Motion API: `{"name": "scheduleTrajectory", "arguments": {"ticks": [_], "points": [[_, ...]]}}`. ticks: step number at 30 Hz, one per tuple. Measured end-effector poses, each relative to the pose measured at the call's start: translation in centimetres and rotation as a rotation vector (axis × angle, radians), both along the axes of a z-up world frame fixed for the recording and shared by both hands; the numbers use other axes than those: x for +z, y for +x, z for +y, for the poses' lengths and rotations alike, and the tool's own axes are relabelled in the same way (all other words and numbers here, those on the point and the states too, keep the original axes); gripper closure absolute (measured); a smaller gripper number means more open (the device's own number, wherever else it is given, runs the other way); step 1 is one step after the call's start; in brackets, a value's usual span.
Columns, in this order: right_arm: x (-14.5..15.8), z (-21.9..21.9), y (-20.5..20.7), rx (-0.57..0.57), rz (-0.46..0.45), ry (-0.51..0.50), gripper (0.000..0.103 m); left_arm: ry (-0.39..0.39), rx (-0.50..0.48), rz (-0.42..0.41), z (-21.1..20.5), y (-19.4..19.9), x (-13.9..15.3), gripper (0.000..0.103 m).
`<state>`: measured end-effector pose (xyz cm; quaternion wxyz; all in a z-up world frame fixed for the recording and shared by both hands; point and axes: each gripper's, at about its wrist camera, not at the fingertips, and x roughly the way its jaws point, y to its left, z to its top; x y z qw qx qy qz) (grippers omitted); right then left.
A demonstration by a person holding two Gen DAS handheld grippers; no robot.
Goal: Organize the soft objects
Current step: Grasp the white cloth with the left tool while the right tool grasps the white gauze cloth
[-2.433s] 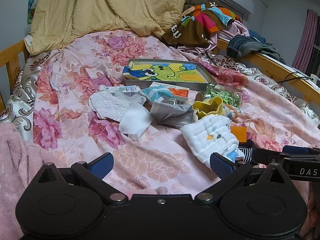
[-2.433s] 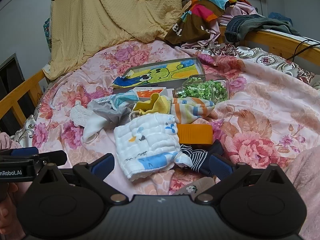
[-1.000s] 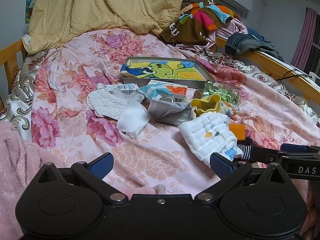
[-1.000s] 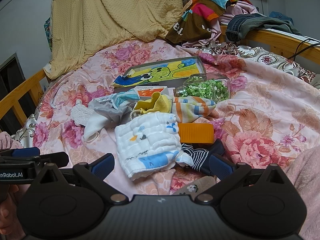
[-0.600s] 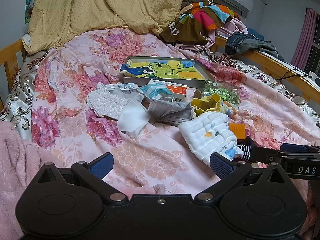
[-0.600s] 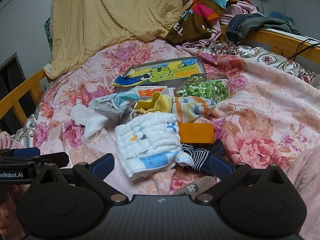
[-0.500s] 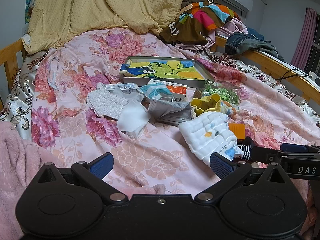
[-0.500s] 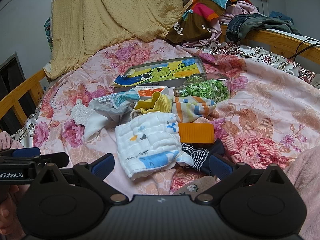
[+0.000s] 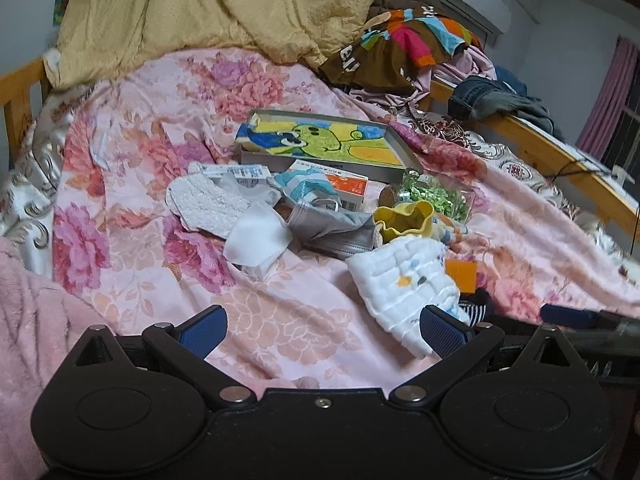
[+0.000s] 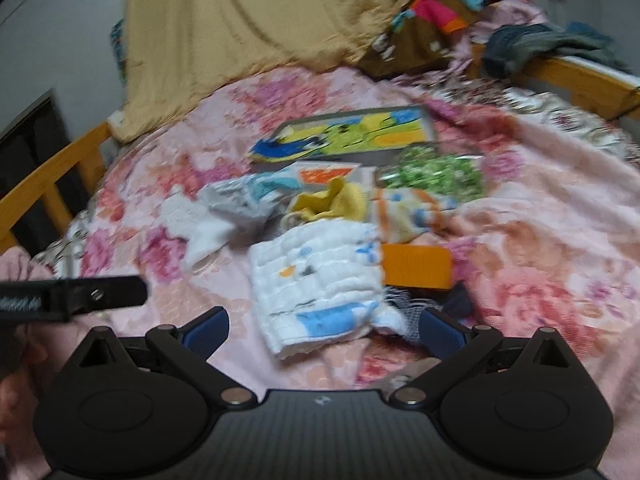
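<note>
1. Since the frame half a second ago, the right wrist view has gone blurred and the scene sits lower and closer; the left wrist view is nearly unchanged.
2. Left gripper [image 9: 322,326] — fingers spread wide, empty, low over the floral bedspread [image 9: 132,160].
3. Right gripper [image 10: 322,326] — fingers likewise wide apart, empty; the white quilted cloth [image 10: 316,276] lies between and just ahead of them.
4. The cloth rests on the bedspread, touching an orange block [image 10: 416,268] on its right and a striped dark sock [image 10: 404,306] at its near corner.
5. Behind it: a yellow cloth [image 9: 404,220], a grey mask [image 9: 332,228], a white sock [image 9: 204,206].
6. Containers — a flat tray [image 9: 326,146] showing a cartoon picture; a clear box [image 9: 436,200] holding green pieces.
</note>
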<state>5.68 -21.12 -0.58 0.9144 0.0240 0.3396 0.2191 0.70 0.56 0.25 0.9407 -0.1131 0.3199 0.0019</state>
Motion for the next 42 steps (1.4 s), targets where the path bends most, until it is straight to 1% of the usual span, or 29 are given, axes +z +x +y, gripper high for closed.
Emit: {"name": "scheduleTrajectory", "arguments": {"ticks": [3, 7, 12, 15, 17, 20, 23, 25, 26, 27, 29, 31, 34, 36, 38, 40, 42], "points": [[-0.4, 0.9, 1.3, 0.056, 0.028, -0.013, 0.000, -0.019, -0.008, 0.052, 0.6, 1.3, -0.2, 0.001], [-1.1, 2.5, 2.8, 0.100, 0.039, -0.061, 0.000, 0.001, -0.016, 0.119, 2.1, 4.5, -0.2, 0.001], [-2.1, 3.8, 5.1, 0.117, 0.086, -0.085, 0.000, 0.054, -0.040, 0.171, 3.7, 9.0, -0.1, 0.001], [-2.5, 4.4, 6.3, 0.110, 0.111, -0.098, 0.000, 0.080, -0.081, 0.207, 4.1, 11.3, -0.6, 0.001], [-2.7, 4.5, 6.9, 0.110, 0.119, -0.089, 0.000, 0.097, -0.110, 0.226, 4.2, 12.5, -1.0, 0.001], [-3.1, 4.8, 7.8, 0.097, 0.123, -0.084, 0.000, 0.130, -0.143, 0.232, 4.2, 13.9, -1.8, 0.002], [-3.4, 5.2, 8.6, 0.086, 0.119, -0.101, 0.002, 0.135, -0.135, 0.237, 4.5, 15.1, -2.6, 0.007], [-3.6, 5.6, 9.0, 0.081, 0.115, -0.117, 0.005, 0.104, -0.135, 0.247, 4.9, 15.7, -3.1, 0.010], [-3.8, 5.8, 9.1, 0.080, 0.115, -0.125, 0.007, 0.090, -0.136, 0.255, 5.1, 16.0, -3.3, 0.014], [-3.9, 5.9, 9.2, 0.079, 0.115, -0.133, 0.010, 0.072, -0.139, 0.265, 5.3, 16.1, -3.5, 0.017], [-4.0, 6.1, 9.1, 0.081, 0.112, -0.147, 0.013, 0.052, -0.143, 0.275, 5.3, 16.4, -3.8, 0.020], [-4.1, 6.2, 9.2, 0.084, 0.113, -0.147, 0.018, 0.045, -0.147, 0.277, 5.3, 16.5, -4.1, 0.025], [-4.2, 6.3, 9.3, 0.081, 0.118, -0.146, 0.023, 0.035, -0.150, 0.275, 5.2, 16.7, -4.4, 0.031], [-4.2, 6.2, 9.4, 0.079, 0.120, -0.141, 0.024, 0.025, -0.153, 0.288, 5.2, 16.8, -4.7, 0.040], [-4.2, 6.0, 9.4, 0.077, 0.123, -0.131, 0.027, 0.018, -0.144, 0.291, 5.3, 16.8, -4.8, 0.045], [-4.2, 5.9, 9.4, 0.072, 0.124, -0.126, 0.037, -0.006, -0.134, 0.285, 5.6, 16.8, -4.7, 0.053], [-4.2, 5.7, 9.3, 0.066, 0.128, -0.118, 0.043, -0.025, -0.117, 0.279, 5.8, 16.5, -4.6, 0.064]]}}
